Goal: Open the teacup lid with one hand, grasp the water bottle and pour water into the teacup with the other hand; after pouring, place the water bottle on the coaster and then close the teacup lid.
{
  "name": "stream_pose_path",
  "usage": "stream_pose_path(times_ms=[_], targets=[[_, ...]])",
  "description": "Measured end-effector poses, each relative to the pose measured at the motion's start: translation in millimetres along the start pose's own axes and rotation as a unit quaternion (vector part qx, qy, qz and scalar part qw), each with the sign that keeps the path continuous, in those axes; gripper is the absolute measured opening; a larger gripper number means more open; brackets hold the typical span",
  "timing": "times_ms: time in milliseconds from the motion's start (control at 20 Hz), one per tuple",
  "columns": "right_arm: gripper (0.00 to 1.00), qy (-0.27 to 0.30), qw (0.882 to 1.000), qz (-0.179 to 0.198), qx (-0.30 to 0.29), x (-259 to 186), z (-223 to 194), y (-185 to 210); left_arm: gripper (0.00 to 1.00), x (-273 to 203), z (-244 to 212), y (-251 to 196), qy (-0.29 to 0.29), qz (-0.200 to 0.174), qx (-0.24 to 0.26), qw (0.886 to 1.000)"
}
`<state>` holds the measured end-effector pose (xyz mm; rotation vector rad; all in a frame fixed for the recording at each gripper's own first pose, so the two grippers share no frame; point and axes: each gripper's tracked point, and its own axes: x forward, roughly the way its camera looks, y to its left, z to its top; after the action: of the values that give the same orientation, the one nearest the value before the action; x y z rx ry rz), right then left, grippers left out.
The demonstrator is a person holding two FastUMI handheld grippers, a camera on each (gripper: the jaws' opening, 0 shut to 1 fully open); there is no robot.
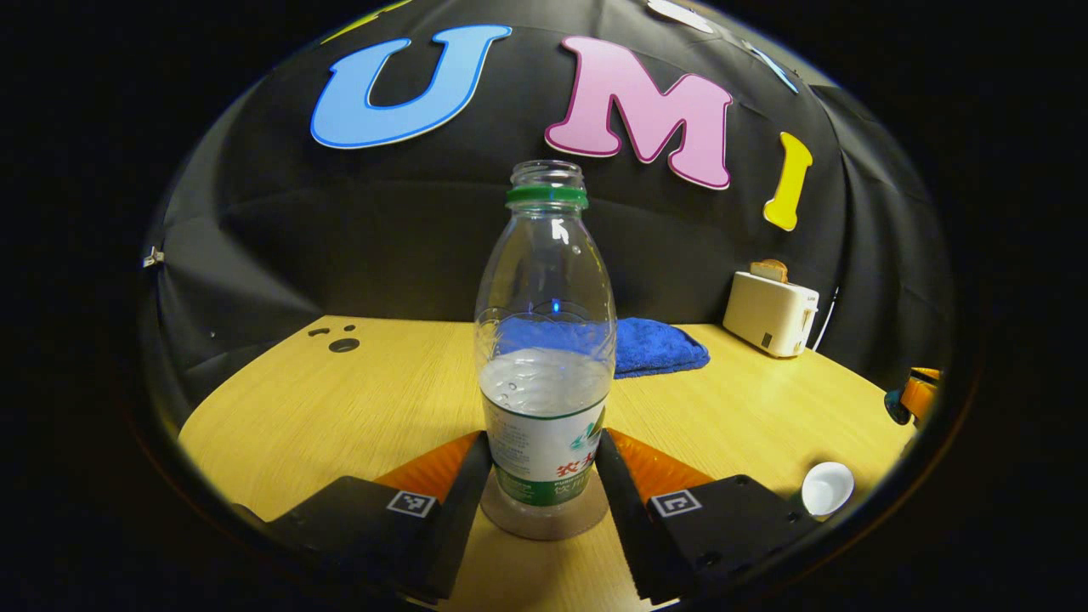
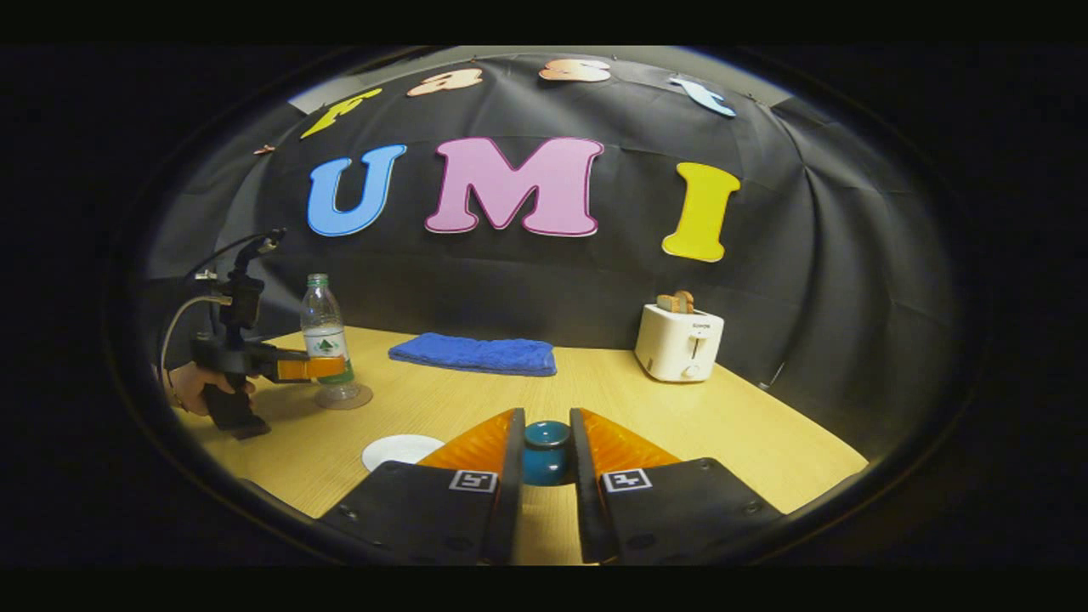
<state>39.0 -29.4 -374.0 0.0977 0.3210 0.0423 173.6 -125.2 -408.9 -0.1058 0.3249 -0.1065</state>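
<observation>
The water bottle (image 1: 546,357) is standing dead upright, long axis vertical, open mouth pointing straight up with no cap on it, just the green ring at the neck. It's roughly half full and sits on a round clear coaster (image 1: 544,517) on the wooden tabletop (image 1: 340,408). In the left gripper view the left claw (image 1: 544,476) has a finger on each side of the bottle's label, right up against it, but I honestly can't tell if both are actually pressing or just sitting beside it. In the right gripper view you can see that same claw (image 2: 327,367) from off to the side, with a hand (image 2: 194,387) holding its grip, near the tabletop's left edge, bottle (image 2: 324,340) vertical there too on its coaster (image 2: 343,397). The right claw (image 2: 545,463) has its fingers closed in narrow around a teal teacup lid (image 2: 545,435) that sits on the teacup (image 2: 544,466), knob side up; whether they're squeezing it or just flanking it I can't tell, since the contact is hidden. A white saucer (image 2: 404,450) lies flat on the tabletop just beside the right claw's left finger, and something small, round and white (image 1: 826,490) also lies on the tabletop off to the right in the left gripper view. Toward the back edge there's a folded blue cloth (image 2: 474,354), and a white toaster (image 2: 678,342) with bread sticking out near the back right corner.
</observation>
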Motion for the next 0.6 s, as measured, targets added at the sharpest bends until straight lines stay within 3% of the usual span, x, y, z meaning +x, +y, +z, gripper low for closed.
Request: stream_pose_path(times_ms=[250, 350, 550, 600], targets=[[0.25, 0.0, 1.0, 0.003, 0.003, -0.6, 0.0, 4.6, 0.82, -0.3, -14.5, -7.0, 0.022, -0.015, 0.023, 0.999], [0.26, 0.0, 1.0, 0.006, 0.004, -1.1, 0.2, 8.5, 0.96, -2.7, -17.0, -9.6, 0.023, -0.018, 0.026, 0.999], [0.26, -0.011, 1.0, 0.022, 0.017, -2.5, 6.6, 19.9, 0.96, -15.7, -23.7, -8.2, 0.026, -0.012, 0.029, 0.999], [0.35, -0.013, 0.999, 0.028, 0.023, -2.3, 8.5, 24.1, 0.96, -22.6, -26.2, -4.7, 0.026, -0.002, 0.035, 0.999]])
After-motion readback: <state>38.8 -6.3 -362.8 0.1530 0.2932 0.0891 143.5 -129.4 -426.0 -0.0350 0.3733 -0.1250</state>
